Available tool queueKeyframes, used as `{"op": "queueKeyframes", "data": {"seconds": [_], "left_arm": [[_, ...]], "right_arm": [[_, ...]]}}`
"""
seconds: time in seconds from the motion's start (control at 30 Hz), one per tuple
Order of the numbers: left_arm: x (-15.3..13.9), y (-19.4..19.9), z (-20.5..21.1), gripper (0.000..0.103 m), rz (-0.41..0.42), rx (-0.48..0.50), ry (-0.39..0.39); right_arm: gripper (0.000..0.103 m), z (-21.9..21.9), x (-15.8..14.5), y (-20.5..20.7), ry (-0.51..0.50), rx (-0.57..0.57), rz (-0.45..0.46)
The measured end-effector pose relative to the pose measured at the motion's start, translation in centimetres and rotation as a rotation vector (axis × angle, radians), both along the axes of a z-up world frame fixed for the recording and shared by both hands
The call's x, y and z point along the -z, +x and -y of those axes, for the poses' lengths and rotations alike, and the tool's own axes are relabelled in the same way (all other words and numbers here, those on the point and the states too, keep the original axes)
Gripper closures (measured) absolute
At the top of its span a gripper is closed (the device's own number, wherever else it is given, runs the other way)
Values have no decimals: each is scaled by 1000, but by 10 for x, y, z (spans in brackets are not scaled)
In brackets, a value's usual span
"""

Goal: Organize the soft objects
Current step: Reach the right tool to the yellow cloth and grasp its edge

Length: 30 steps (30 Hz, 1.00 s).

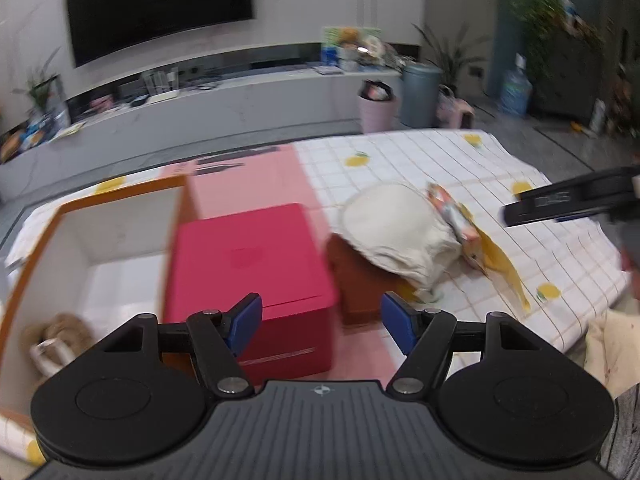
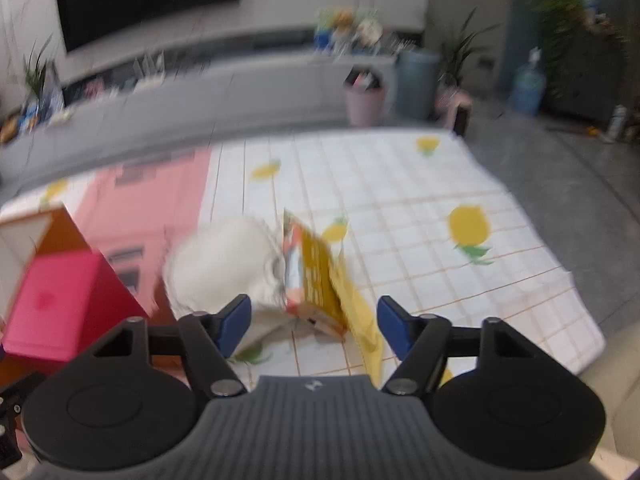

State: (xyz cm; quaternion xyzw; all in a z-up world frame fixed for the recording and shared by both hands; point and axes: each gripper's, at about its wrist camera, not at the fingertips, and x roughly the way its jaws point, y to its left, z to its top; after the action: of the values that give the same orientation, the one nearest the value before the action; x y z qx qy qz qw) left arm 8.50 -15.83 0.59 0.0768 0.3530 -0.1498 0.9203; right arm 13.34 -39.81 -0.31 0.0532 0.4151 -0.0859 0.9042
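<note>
In the left wrist view my left gripper (image 1: 322, 322) stands open and holds nothing, just above a red box (image 1: 248, 264). Right of that box a cream folded cloth (image 1: 396, 236) lies over a brown box (image 1: 356, 284). An orange-yellow packet (image 1: 456, 212) leans on the cloth. An open orange box with a white lining (image 1: 120, 232) holds a brown soft item (image 1: 60, 332). In the right wrist view my right gripper (image 2: 316, 324) is open and holds nothing. It hovers near the cream cloth (image 2: 224, 264) and the packet (image 2: 310, 276), with a yellow bag (image 2: 360, 320) below it.
A lemon-print checked cloth (image 1: 440, 160) covers the table, with a pink sheet (image 1: 248, 184) at the back left. One black finger of the right tool (image 1: 560, 200) reaches in from the right. Beyond the table are a pink bin (image 1: 378, 110), a grey bin (image 1: 420, 96) and a low TV shelf.
</note>
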Motion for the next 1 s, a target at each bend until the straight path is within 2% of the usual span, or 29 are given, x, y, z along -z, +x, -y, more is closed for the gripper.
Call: {"op": "queueKeyframes", "data": {"seconds": [0.13, 0.23, 0.3, 0.4, 0.47, 0.57, 0.63, 0.87, 1.0], "left_arm": [[17, 4, 30, 23, 28, 86, 0], [29, 6, 51, 23, 53, 146, 3], [37, 9, 63, 23, 49, 182, 1], [47, 12, 76, 23, 36, 225, -4], [53, 16, 82, 23, 15, 230, -3], [61, 18, 85, 23, -15, 225, 1], [64, 16, 84, 23, -26, 222, 5], [69, 0, 76, 23, -33, 233, 20], [71, -2, 72, 23, -32, 223, 32]], "right_arm": [[37, 22, 42, 9, 59, 12, -71], [41, 33, 70, 20, 27, 43, -155], [53, 40, 79, 27, 30, 86, -184], [56, 47, 86, 35, 76, 91, -177], [59, 49, 91, 43, 69, 96, -186], [103, 65, 106, 51, 189, 162, -216], [103, 70, 103, 48, 206, 175, -202], [103, 44, 79, 14, 69, 67, -198], [95, 55, 79, 4, 48, 161, -198]]}}
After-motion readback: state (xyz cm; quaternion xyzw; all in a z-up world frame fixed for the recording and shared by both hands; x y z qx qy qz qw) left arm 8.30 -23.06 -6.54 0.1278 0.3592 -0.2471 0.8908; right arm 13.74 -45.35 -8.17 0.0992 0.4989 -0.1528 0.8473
